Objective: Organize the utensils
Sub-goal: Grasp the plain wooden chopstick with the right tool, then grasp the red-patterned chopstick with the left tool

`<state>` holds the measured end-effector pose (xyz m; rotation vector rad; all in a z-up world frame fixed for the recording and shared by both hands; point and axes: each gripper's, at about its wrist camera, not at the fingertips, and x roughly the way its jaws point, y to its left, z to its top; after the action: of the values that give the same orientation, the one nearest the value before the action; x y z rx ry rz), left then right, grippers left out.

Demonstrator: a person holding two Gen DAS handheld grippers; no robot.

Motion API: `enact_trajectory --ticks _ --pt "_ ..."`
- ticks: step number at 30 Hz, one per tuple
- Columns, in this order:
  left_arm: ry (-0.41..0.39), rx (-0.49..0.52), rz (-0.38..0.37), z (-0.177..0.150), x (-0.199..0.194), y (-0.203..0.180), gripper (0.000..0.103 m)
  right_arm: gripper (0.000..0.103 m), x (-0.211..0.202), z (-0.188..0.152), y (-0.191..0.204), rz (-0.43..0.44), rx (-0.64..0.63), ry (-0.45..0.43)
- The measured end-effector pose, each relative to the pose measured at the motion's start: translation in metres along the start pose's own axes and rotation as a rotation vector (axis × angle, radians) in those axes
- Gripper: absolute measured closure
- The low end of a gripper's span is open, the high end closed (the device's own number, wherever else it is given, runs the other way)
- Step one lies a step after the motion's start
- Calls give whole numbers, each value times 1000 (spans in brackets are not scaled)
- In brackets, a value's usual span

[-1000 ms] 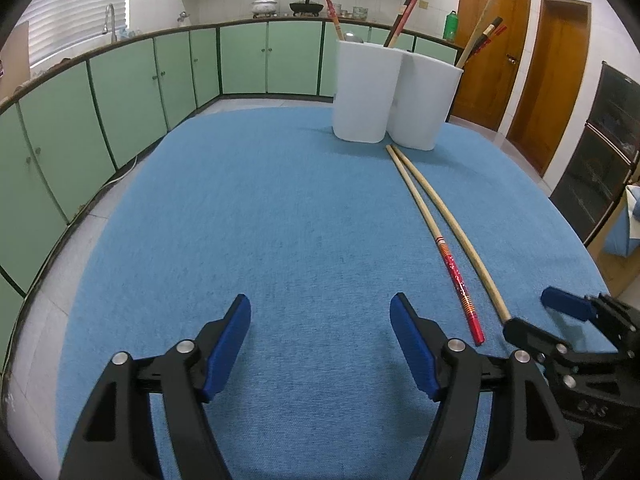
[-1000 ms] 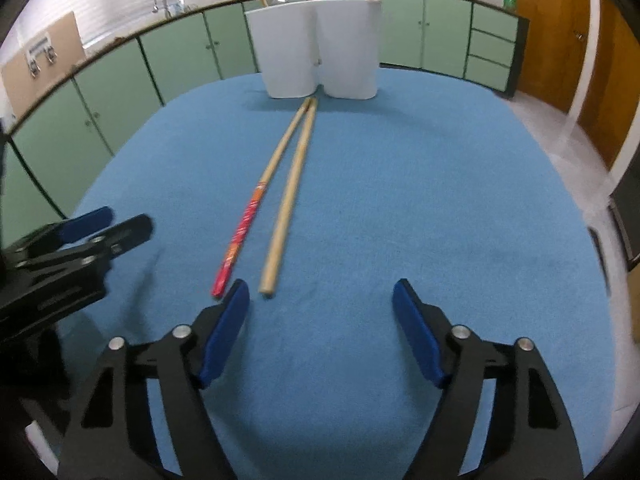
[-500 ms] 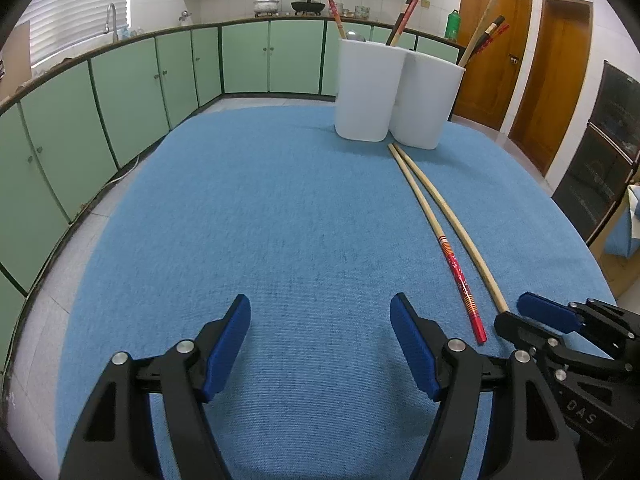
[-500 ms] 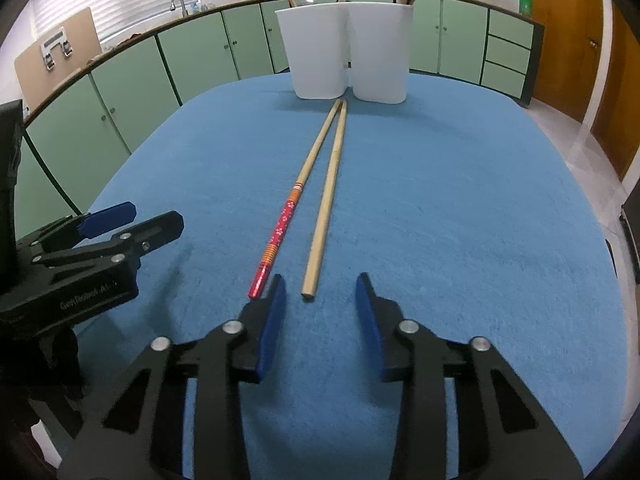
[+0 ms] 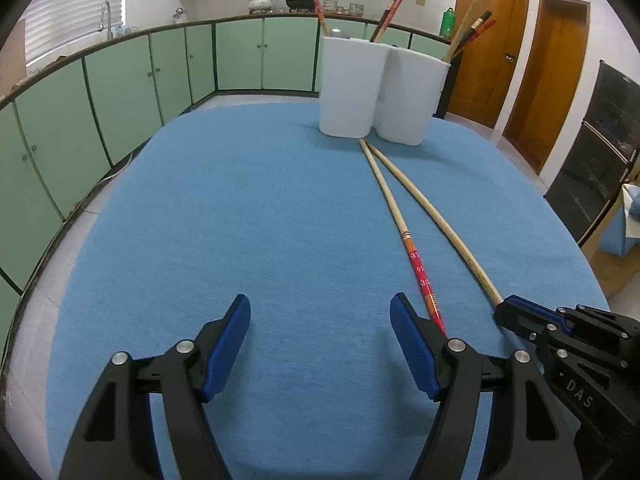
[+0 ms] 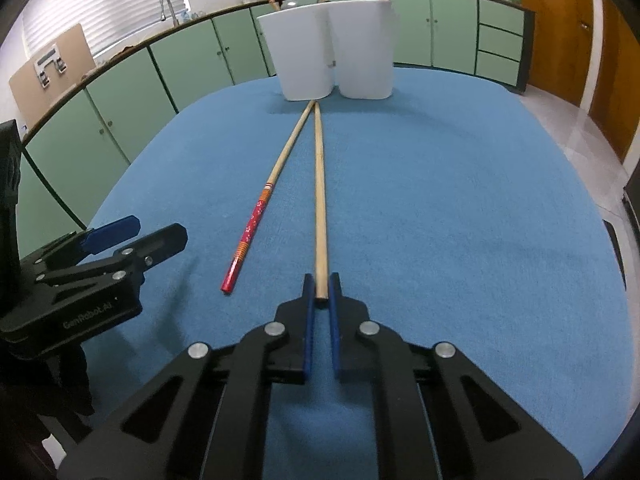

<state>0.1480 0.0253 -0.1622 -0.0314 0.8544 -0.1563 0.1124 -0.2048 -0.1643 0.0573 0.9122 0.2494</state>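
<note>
Two long chopsticks lie side by side on the blue tablecloth, their far ends meeting near the two white holders [image 5: 376, 92] [image 6: 332, 60]. One is plain bamboo [image 6: 319, 184] [image 5: 436, 216]. The other has a red patterned near end [image 6: 252, 226] [image 5: 420, 270]. My right gripper [image 6: 320, 286] is shut on the near end of the plain bamboo chopstick, which still rests on the cloth. My left gripper [image 5: 320, 320] is open and empty, just left of the red chopstick's near end. Each holder has several chopsticks standing in it.
The blue cloth [image 5: 248, 216] covers an oval table whose edge curves close on the left and right. Green kitchen cabinets [image 5: 132, 80] run behind and to the left. Brown doors [image 5: 560, 72] stand at the right.
My right gripper has moved forward to the plain bamboo chopstick and closed from wide open onto its near end. My left gripper has stayed open and shifted slightly towards the red chopstick.
</note>
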Motion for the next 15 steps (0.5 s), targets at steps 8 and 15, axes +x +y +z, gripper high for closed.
enact_trajectory --ticks 8,15 --pt "4 15 -53 -1 -3 -23 32 97 -17 -1 -29 -43 44 -28" --pt "25 32 -62 -3 5 -46 33 97 -19 -3 -41 -41 63 -27"
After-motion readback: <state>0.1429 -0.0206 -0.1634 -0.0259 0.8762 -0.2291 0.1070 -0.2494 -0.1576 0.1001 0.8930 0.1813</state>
